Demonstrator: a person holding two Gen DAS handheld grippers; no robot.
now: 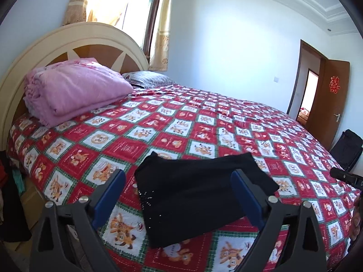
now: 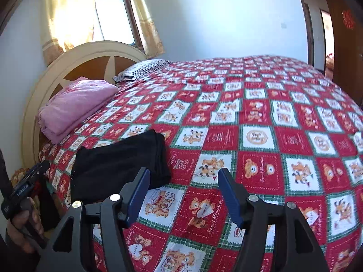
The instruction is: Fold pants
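The black pants [image 1: 192, 204] lie folded into a compact rectangle on the red checked bedspread [image 1: 181, 124], near the bed's front edge. My left gripper [image 1: 178, 173] hovers just in front of and above them. Its blue pads [image 1: 109, 195] stand wide apart, one on either side of the bundle, and do not touch it. In the right wrist view the pants [image 2: 118, 163] sit to the left of my right gripper [image 2: 184, 172]. That gripper is open over bare bedspread [image 2: 261, 113] with nothing between its fingers. A hand [image 2: 22, 224] holds the left tool at that view's left edge.
A folded pink quilt [image 1: 74, 88] and a striped pillow [image 1: 147, 79] lie by the cream headboard [image 1: 68, 36]. A curtained window [image 1: 127, 11] is behind it. An open brown door [image 1: 326, 99] and a black bag [image 1: 347, 149] stand past the bed's far right side.
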